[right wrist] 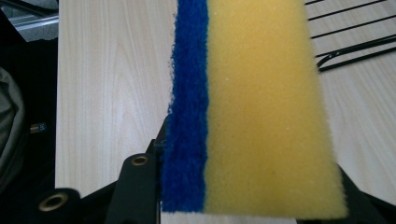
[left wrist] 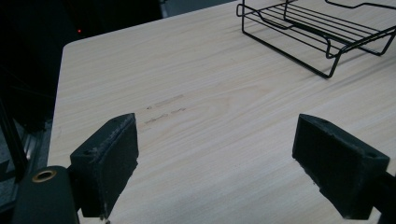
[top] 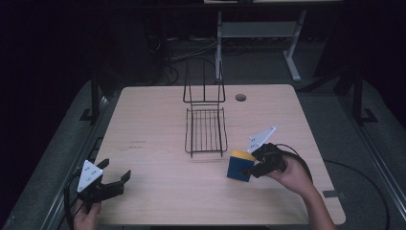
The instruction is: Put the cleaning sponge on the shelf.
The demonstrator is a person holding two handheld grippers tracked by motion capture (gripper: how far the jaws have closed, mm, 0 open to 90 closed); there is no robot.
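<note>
While the wooden counter (top: 158, 191) carries a black wire rack (top: 206, 130) at its middle, the right tool (top: 251, 168) clamps a blue-and-yellow sponge (top: 240, 165) just beside the rack's near corner — the left tool (top: 116, 178) rests apart, jaws spread, holding nothing.

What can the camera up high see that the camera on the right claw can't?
The high view alone shows the left claw open near the table's near left corner, the person's hand holding the right claw, a round hole in the table, and the wire rack's upright back. The right gripper view alone shows the sponge up close: its rough blue layer beside the thick yellow foam, squeezed between the jaws. Both show the sponge, the wooden table and the black wire rack.
</note>
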